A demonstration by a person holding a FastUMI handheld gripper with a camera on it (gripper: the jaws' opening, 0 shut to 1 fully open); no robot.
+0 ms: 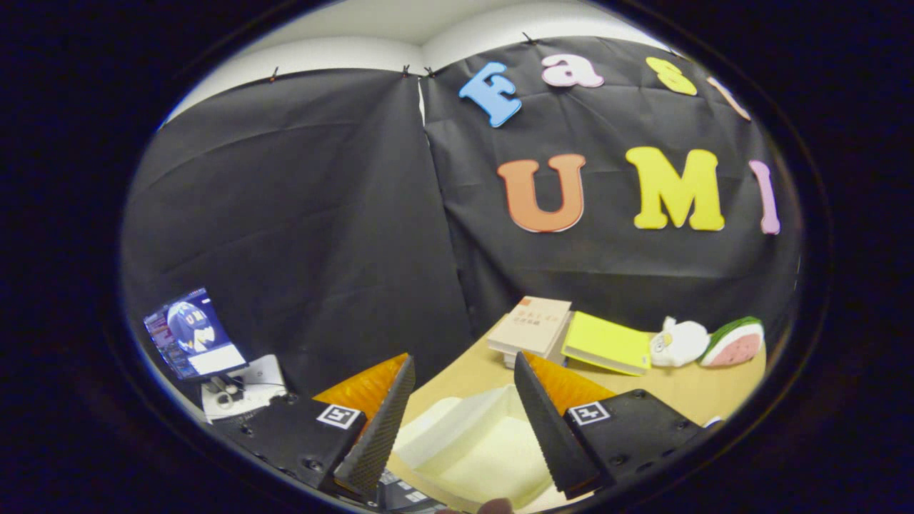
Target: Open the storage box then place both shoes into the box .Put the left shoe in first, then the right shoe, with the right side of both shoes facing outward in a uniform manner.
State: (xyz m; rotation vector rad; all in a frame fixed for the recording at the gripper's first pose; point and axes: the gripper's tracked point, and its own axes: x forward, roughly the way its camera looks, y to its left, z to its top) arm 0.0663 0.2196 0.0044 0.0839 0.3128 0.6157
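Pale storage box — between parted fingers

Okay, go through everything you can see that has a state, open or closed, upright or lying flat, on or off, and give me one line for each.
gripper: open, fingers spread, holding nothing
storage box: white, between the fingers; open or closed cannot be told
tan book: closed, lying flat on another book
yellow book: closed, lying flat on the table
plush toy: lying on the table
watermelon toy: resting beside the plush toy
screen: lit

Gripper tilted upward, jaws spread wide apart, nothing between its two fingers.
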